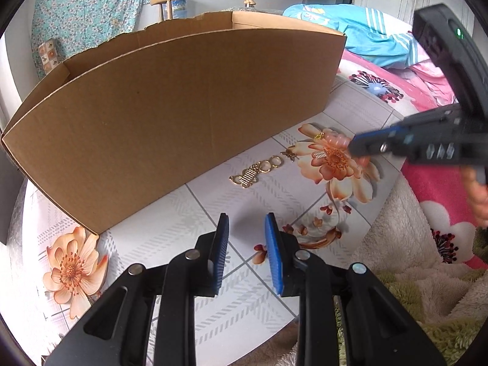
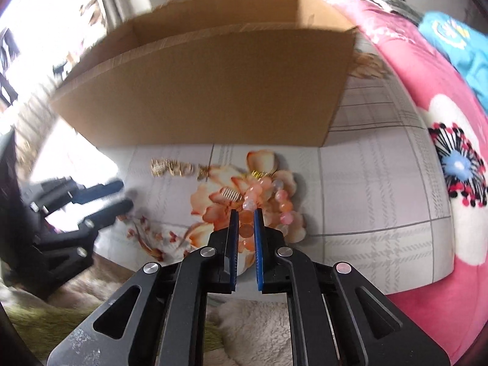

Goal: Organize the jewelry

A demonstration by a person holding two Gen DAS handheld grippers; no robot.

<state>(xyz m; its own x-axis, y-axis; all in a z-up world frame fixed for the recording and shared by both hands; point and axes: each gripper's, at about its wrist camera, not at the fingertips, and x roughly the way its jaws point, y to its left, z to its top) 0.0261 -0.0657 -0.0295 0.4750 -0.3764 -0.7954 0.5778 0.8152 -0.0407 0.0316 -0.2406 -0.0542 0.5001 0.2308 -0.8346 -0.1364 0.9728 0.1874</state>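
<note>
right hand-held gripper narrow around bead bracelet, its loop stretching away toward cardboard box

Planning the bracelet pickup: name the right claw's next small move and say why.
Probably lift straight up a little. The right claw looks closed on the pink bead bracelet lying on the floral mat, and the open cardboard box stands just behind it.

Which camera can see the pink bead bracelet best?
The right wrist view: the pink bead bracelet lies straight ahead, its near beads between the right gripper pads. In the left wrist view it is mostly hidden behind that gripper, only a few beads showing.
</note>
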